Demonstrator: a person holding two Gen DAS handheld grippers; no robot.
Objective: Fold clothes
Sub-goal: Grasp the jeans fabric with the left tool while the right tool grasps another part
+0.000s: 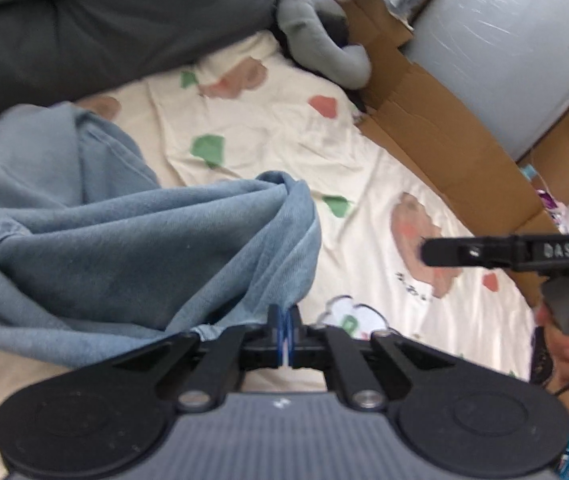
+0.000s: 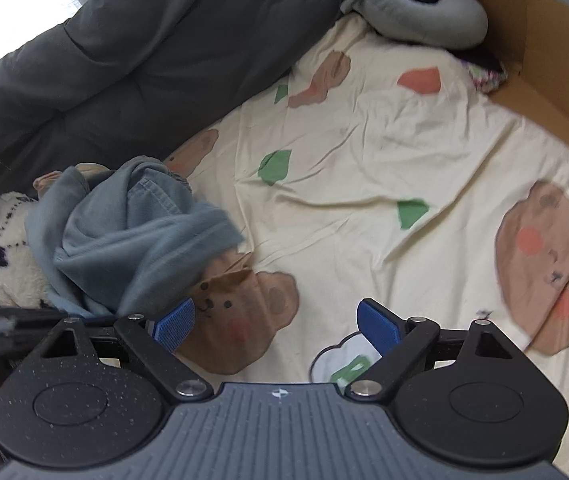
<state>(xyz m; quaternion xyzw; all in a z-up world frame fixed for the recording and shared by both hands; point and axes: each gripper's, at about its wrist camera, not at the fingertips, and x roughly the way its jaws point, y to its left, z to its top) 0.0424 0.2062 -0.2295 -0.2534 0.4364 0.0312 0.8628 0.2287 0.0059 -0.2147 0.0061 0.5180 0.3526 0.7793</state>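
Closed jaws of the left gripper (image 1: 285, 330) pinch an edge of the crumpled blue-grey cotton garment (image 1: 124, 240), which bunches away toward ten o'clock over the cream bedsheet printed with bears and green leaves (image 1: 284, 128). Wide-open jaws of the right gripper (image 2: 276, 326) hold nothing, with the garment at nine o'clock. Folding looks barely begun: no fold is made, and spreading it flat comes first.
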